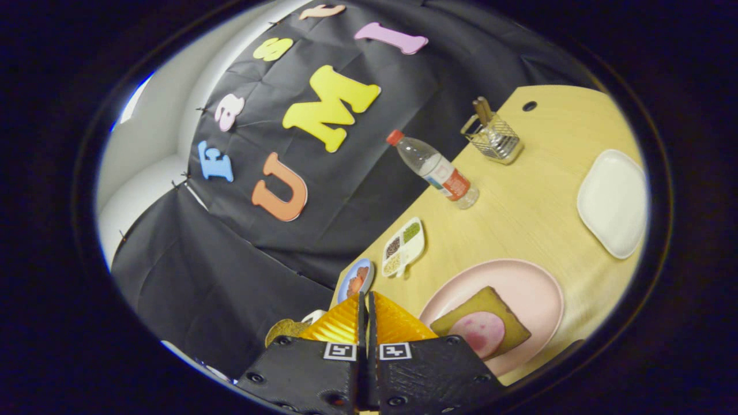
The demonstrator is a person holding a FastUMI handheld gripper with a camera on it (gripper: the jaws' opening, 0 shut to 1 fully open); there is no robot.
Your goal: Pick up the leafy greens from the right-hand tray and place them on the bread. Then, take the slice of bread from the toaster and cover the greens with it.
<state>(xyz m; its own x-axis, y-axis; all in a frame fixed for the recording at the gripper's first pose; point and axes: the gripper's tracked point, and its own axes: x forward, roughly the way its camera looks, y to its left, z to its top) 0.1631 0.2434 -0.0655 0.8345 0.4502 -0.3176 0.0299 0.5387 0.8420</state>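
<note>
Jaws pressed closed, prob. nothing between; gripper [365, 314] tilted over counter [519, 219], bread [490, 314] w/ ham on pink plate [536, 288] just beside.

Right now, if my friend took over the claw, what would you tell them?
Claw: its two orange fingers are pressed together with nothing between them, lifted above the table.
Bread: lies on the pink plate just right of the fingers, with a round pink slice on it. No greens on it yet.
Other things: a bottle, a wire rack, a white plate and a little divided tray lie beyond.
Done: nothing I can see.
Left: fetch the greens, lay them on the bread, then cover them with the toaster slice.
</note>
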